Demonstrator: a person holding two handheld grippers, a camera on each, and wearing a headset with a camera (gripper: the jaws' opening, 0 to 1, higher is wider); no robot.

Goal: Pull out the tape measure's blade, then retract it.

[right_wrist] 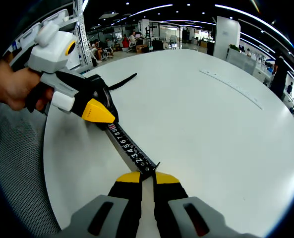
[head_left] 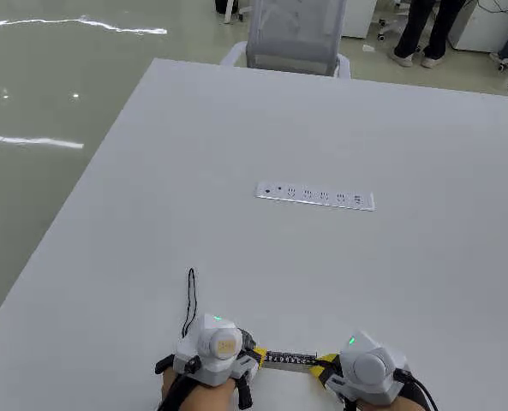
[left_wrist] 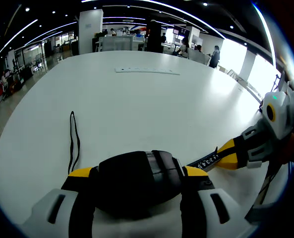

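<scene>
The black tape measure case (left_wrist: 139, 181) sits between my left gripper's (left_wrist: 139, 173) yellow-tipped jaws, which are shut on it; the case (right_wrist: 94, 94) also shows in the right gripper view. Its dark numbered blade (right_wrist: 131, 150) runs out a short way to my right gripper (right_wrist: 147, 176), which is shut on the blade's end hook. In the head view both grippers are at the table's near edge, left gripper (head_left: 252, 353) and right gripper (head_left: 322, 364) joined by the short blade (head_left: 289, 358). The case's black wrist strap (head_left: 190, 300) lies on the white table (head_left: 236, 137).
A white power strip (head_left: 314, 195) lies flat mid-table, well beyond the grippers. A grey chair (head_left: 293, 38) stands at the far edge, with a person's legs (head_left: 429, 30) on the floor behind. The table edge runs diagonally at left.
</scene>
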